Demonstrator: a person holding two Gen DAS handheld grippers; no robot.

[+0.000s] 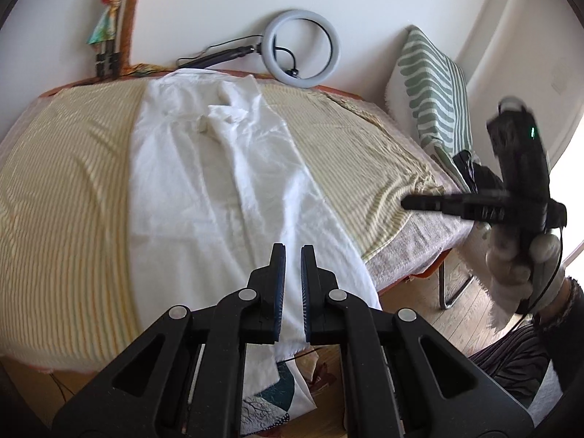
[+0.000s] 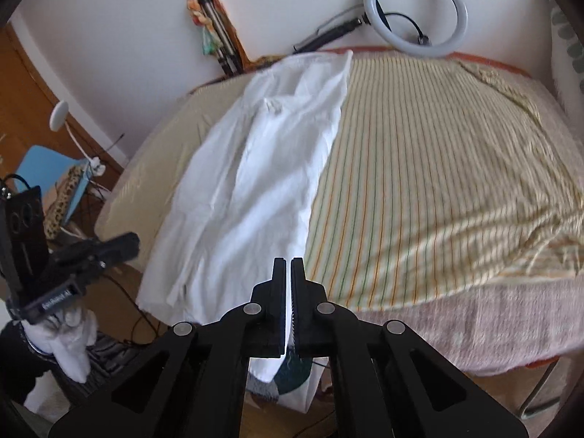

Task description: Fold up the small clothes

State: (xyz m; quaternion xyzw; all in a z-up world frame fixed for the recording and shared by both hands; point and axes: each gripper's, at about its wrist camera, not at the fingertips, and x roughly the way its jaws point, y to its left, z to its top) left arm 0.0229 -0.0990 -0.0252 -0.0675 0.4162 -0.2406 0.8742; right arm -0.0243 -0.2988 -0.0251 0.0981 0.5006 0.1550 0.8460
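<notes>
A white garment (image 1: 219, 168) lies lengthwise across the striped table cover (image 1: 65, 189), its near end hanging over the front edge. It also shows in the right wrist view (image 2: 255, 182). My left gripper (image 1: 293, 252) hovers over the garment's near end, its jaws a narrow gap apart with nothing between them. My right gripper (image 2: 288, 264) is at the garment's near right edge, and its jaws are nearly closed with white cloth between the pads low down. The right gripper also shows in the left wrist view (image 1: 412, 202), off the table's right side.
A ring light (image 1: 301, 49) leans on the wall at the table's back edge. A green-striped cushion (image 1: 430, 87) stands on a chair at the right. A patterned bag (image 1: 277, 398) sits on the floor below the front edge. A tripod (image 2: 219, 43) leans at the back.
</notes>
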